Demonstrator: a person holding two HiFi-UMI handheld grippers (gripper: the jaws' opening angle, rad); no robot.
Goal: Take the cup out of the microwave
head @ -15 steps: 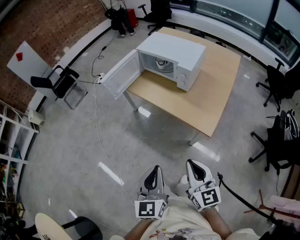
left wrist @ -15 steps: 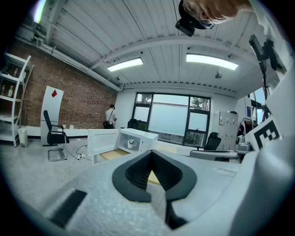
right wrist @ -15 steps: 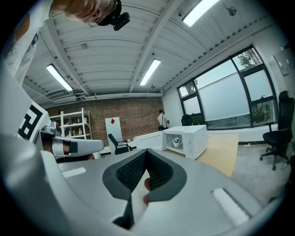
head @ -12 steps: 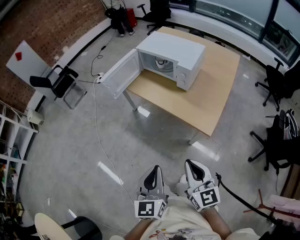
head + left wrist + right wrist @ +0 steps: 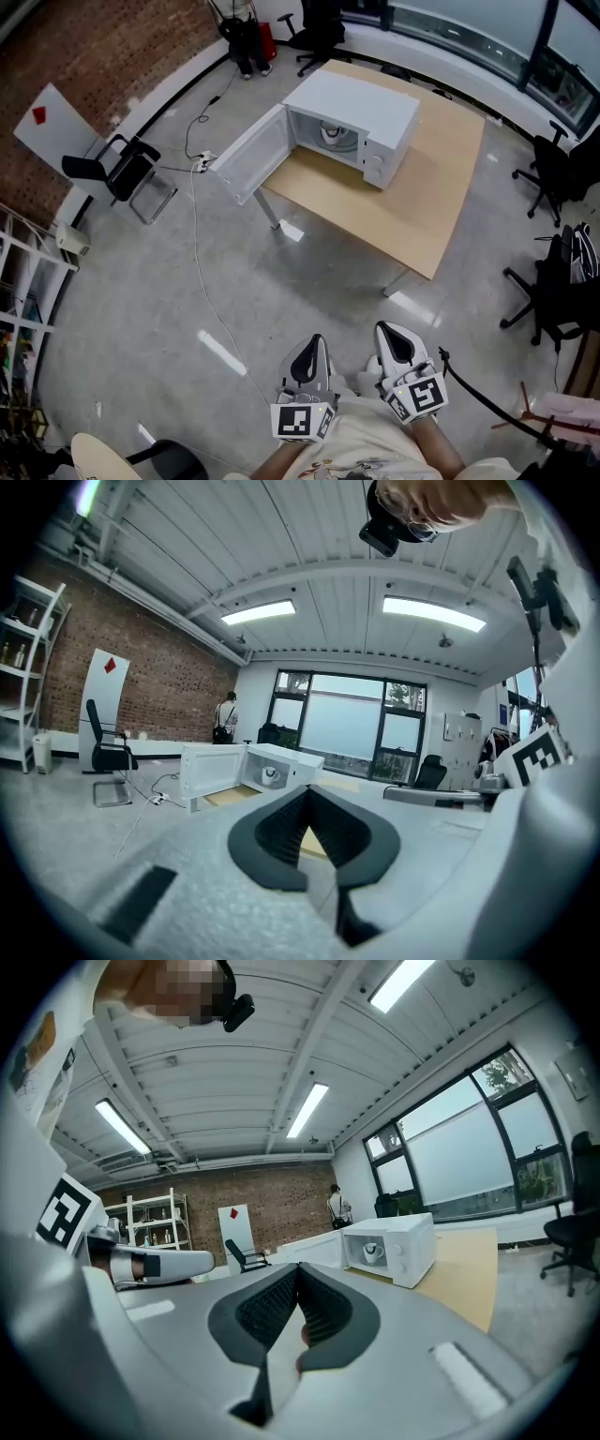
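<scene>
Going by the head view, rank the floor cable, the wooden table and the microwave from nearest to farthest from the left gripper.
1. Floor cable: on the floor, ahead and left of the left gripper.
2. Wooden table: farther ahead, toward the right.
3. Microwave: on the table's far part, door open.

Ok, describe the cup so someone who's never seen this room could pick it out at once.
Find the light wooden table in the middle of the room; a white microwave sits on it with its door swung open. The cup is the small white mug with a handle inside it, the only thing standing in there.
</scene>
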